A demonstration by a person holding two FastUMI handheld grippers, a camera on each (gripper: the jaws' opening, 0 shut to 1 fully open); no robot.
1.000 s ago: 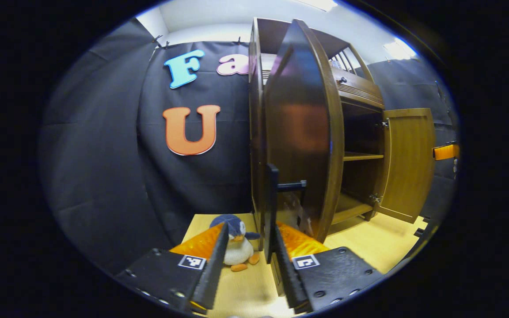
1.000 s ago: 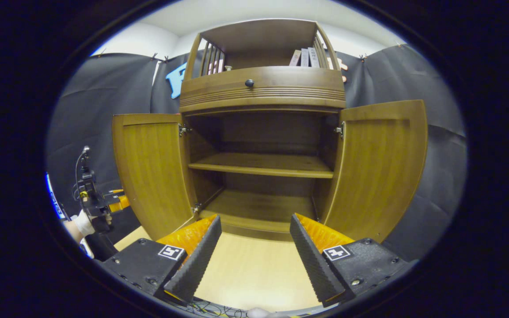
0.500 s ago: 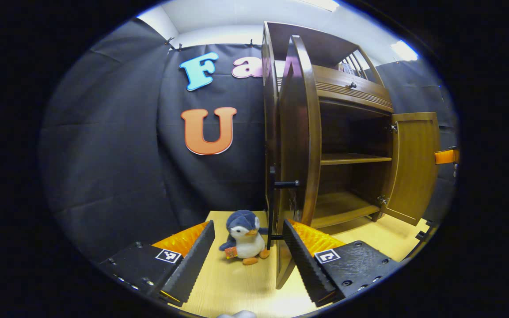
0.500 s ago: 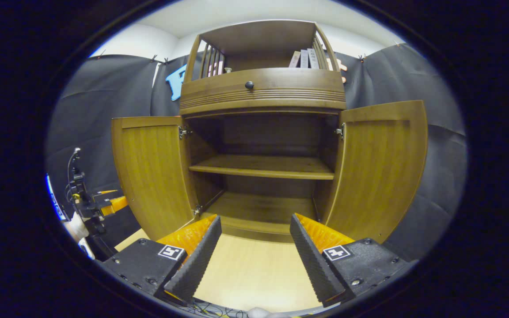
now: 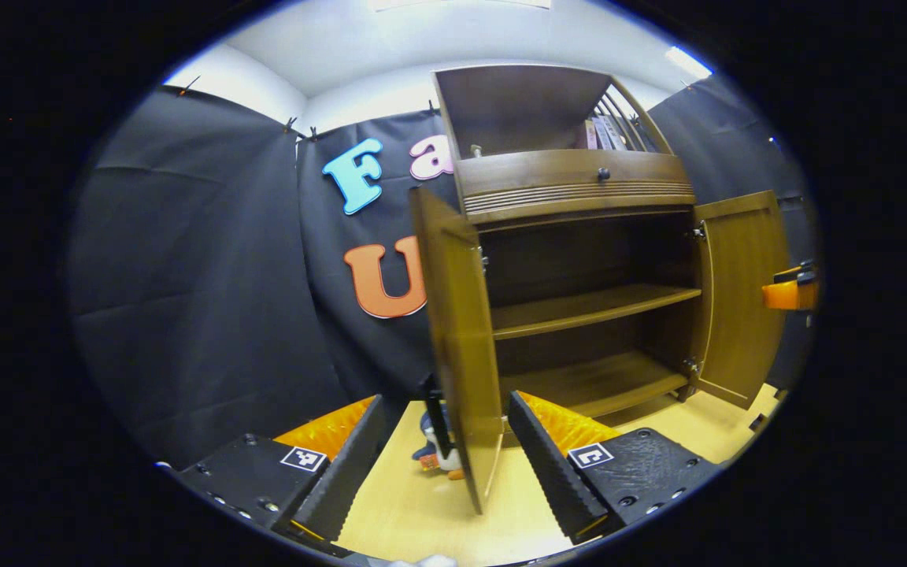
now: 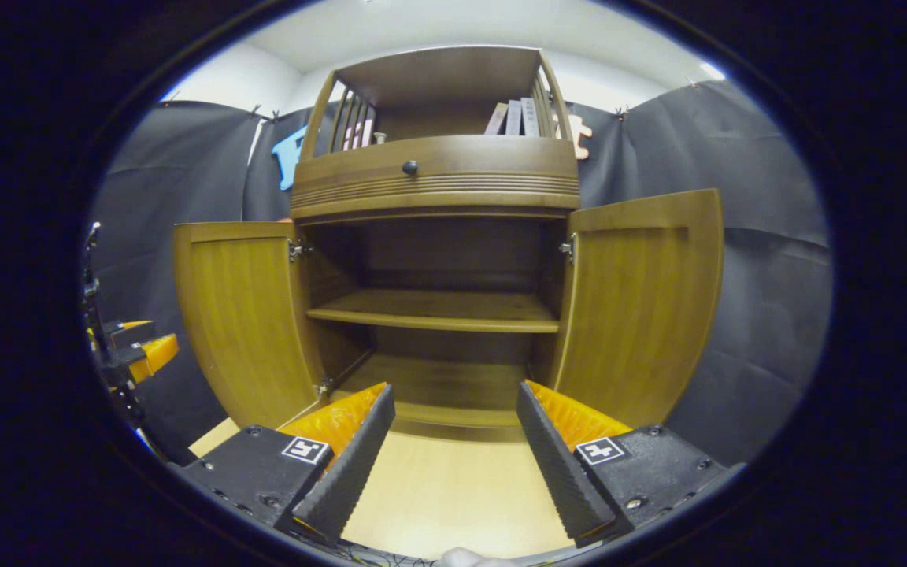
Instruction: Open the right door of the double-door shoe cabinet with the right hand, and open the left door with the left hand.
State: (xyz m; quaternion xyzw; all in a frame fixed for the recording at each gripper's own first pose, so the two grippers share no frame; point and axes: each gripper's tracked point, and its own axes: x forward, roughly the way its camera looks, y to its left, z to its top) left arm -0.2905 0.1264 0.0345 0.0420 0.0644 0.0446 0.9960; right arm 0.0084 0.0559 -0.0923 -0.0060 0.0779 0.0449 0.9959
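With both doors, left door (image 6: 245,315) and right door (image 6: 642,307), swung wide ahead of me, my left gripper (image 5: 442,457) and right gripper (image 6: 453,449) gape empty, task apparently done.

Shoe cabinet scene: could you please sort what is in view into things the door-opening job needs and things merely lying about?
Job:
shoe cabinet
left door
right door
left gripper
right gripper

Lying about:
penguin toy
books on top shelf
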